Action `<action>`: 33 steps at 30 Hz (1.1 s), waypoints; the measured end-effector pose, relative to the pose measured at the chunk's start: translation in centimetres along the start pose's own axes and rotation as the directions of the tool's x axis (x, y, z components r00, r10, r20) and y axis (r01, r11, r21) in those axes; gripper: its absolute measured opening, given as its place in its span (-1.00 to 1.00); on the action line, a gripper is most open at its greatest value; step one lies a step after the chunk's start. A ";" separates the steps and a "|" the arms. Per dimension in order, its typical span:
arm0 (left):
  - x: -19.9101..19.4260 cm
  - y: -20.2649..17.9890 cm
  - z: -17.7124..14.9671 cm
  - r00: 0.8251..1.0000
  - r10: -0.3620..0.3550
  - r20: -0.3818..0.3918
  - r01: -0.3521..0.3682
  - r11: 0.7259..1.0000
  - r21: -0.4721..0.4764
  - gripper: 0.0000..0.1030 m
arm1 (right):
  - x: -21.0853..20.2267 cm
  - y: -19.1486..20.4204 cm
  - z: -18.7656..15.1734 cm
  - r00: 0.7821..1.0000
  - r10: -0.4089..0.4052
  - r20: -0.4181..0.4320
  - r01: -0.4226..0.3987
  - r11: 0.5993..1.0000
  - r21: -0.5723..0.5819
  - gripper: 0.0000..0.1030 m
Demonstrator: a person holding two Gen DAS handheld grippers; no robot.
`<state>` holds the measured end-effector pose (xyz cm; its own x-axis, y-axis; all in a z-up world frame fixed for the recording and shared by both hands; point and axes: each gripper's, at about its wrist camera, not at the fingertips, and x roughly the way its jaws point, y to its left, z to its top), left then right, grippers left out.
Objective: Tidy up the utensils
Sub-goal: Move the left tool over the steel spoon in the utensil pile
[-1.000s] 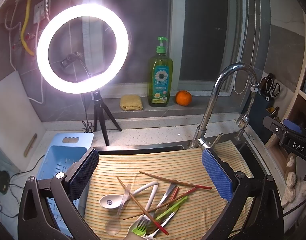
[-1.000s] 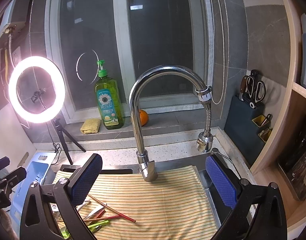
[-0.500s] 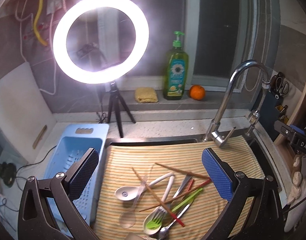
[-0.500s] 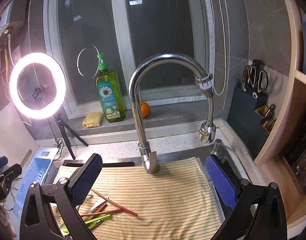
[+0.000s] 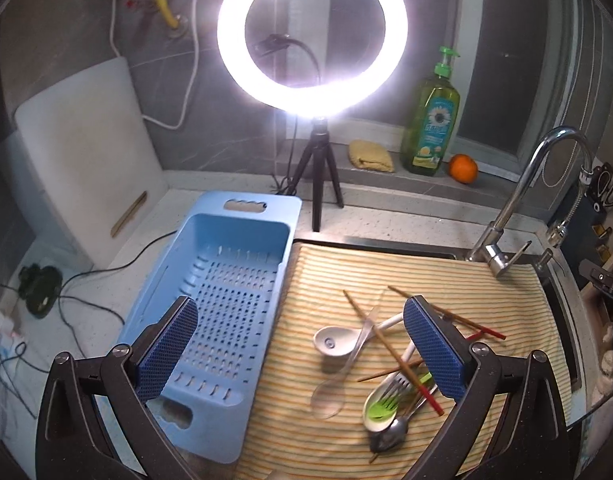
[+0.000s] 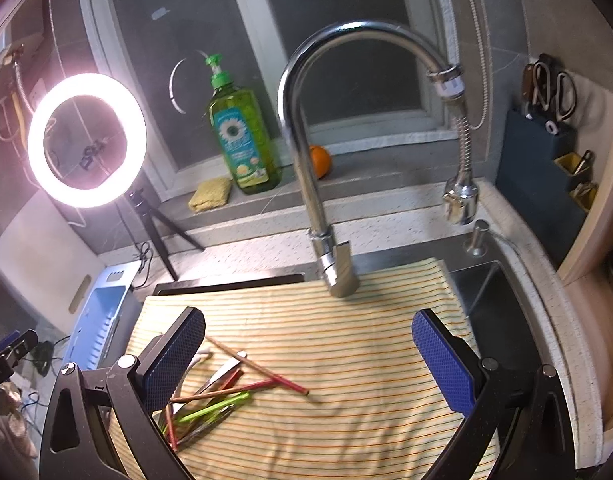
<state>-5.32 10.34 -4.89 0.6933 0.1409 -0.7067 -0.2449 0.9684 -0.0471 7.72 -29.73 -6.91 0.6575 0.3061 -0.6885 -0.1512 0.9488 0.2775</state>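
A heap of utensils lies on a striped cloth (image 5: 386, 276) over the sink: a white spoon (image 5: 331, 342), a clear plastic spoon (image 5: 330, 394), a green fork (image 5: 382, 404), a metal spoon (image 5: 388, 434) and several red-tipped chopsticks (image 5: 390, 354). An empty blue drainer basket (image 5: 230, 280) stands left of the cloth. My left gripper (image 5: 302, 354) is open and empty, above the cloth's left edge. My right gripper (image 6: 308, 366) is open and empty, above the cloth (image 6: 346, 340); the chopsticks (image 6: 258, 368) and a green handle (image 6: 212, 406) lie by its left finger.
A chrome faucet (image 6: 302, 152) arches over the back of the sink. A ring light on a tripod (image 5: 312, 36), a soap bottle (image 5: 432, 120), a sponge (image 5: 370, 155) and an orange (image 5: 463, 169) stand behind. A white cutting board (image 5: 82, 152) and cables (image 5: 78, 280) are at left.
My left gripper has risen and swung left, so the blue basket now fills the view. My right gripper has risen and tilted down a little. Both stayed open.
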 end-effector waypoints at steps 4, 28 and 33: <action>0.3 0.4 -1.2 1.000 0.000 -0.027 0.000 1.000 0.004 0.98 | 1.1 0.3 -0.4 0.999 0.032 -0.045 -0.031 0.999 0.019 0.99; 2.8 -1.2 -7.2 0.975 -0.076 -0.209 0.093 0.993 0.073 0.64 | 6.6 3.3 -1.4 0.951 0.202 -0.235 -0.190 0.979 0.077 0.79; 3.4 -1.8 -7.9 0.966 -0.100 -0.239 0.124 0.989 0.085 0.64 | 7.3 1.8 -2.0 0.946 0.185 -0.266 -0.163 0.981 0.101 0.65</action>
<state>-7.89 7.47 -12.78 0.5323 -0.0103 -0.8465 -0.0990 0.9923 -0.0743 10.78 -25.66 -12.84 0.3981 0.4860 -0.7780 -0.1809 0.8731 0.4528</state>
